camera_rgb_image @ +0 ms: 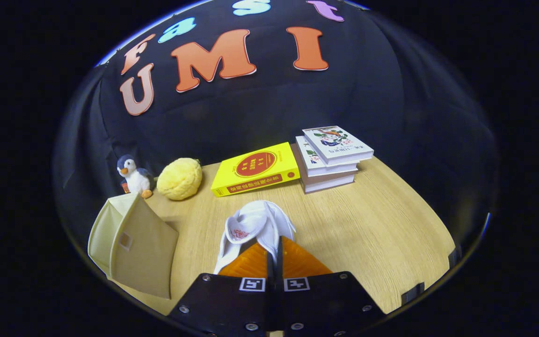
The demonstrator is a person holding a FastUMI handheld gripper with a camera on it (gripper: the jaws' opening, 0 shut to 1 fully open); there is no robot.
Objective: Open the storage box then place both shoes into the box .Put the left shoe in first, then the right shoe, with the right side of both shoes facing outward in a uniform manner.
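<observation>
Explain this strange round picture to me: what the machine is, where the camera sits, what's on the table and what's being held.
No robot arm here: a person carries hand-held tongs, and the camera rides on them, looking forward along the two fingers. The fingers are closed together, pinching a white shoe by its near edge. It hangs over a wooden table. Beside the fingers stands a beige storage box with its flap open. Beyond lie a toy penguin, a yellow plush ball, a yellow book and a stack of books.
</observation>
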